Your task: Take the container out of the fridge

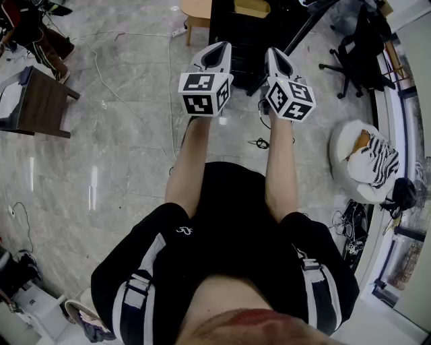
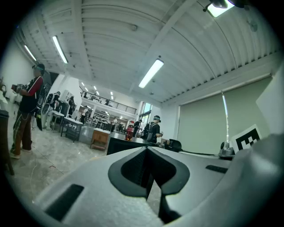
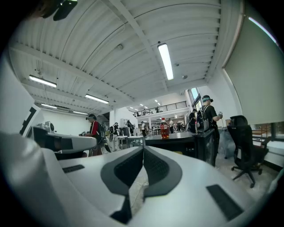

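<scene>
No fridge or container can be made out in any view. My left gripper (image 1: 217, 48) and right gripper (image 1: 275, 56) are held side by side in front of the person, above a marble floor, both pointing toward a black counter (image 1: 236, 30). In the left gripper view the left gripper (image 2: 146, 149) has its jaws pressed together with nothing between them. The right gripper (image 3: 143, 149) is likewise shut and empty. A red bottle (image 3: 164, 129) stands on the black counter (image 3: 186, 139) ahead.
A dark wooden table (image 1: 39, 101) stands at the left and a wooden stool (image 1: 195, 15) at the back. A black office chair (image 1: 353, 57) and a white round seat with striped cloth (image 1: 367, 160) are at the right. Cables (image 1: 259, 142) lie on the floor. Several people (image 3: 208, 115) stand in the hall.
</scene>
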A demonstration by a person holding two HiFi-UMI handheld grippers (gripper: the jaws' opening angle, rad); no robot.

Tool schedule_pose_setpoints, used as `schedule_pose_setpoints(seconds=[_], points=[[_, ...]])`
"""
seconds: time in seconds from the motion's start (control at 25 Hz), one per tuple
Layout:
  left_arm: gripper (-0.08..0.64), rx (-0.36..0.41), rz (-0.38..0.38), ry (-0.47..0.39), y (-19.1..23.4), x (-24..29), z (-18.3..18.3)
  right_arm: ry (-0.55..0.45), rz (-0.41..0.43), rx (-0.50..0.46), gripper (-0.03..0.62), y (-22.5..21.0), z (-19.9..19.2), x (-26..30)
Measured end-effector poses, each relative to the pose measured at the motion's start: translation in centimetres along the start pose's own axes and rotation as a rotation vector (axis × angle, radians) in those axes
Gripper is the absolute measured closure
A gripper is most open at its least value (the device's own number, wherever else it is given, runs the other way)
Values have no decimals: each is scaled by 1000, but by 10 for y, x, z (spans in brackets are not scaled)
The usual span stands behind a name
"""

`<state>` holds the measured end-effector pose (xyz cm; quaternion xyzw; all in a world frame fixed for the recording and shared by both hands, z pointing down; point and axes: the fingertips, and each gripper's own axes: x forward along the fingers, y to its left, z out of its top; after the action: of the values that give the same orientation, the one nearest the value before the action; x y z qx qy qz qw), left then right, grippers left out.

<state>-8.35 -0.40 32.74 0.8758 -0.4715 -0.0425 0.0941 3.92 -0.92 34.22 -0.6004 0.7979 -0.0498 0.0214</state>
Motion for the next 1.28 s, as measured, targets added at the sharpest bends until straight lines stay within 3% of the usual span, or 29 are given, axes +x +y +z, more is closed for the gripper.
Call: schedule_pose_setpoints(seconds=[0.2,0.36,0.64,0.8,1.28], points=[[552,-7,4,21,21,0,-8,-13,-22,11,580,5,-3,9],[552,-31,10,39,32,-5,-15,-87,-38,49,580,9,-2,7],[552,-76,15,85,47,-6,-41,-37,-96,59,580,2,-26,12],[552,-121,38,95,61,-2,-49,-22,-86,47,580,2,-28,22],[552,-79,57,112,80,66,-47,-82,-93,44,580,-52,-9,78]])
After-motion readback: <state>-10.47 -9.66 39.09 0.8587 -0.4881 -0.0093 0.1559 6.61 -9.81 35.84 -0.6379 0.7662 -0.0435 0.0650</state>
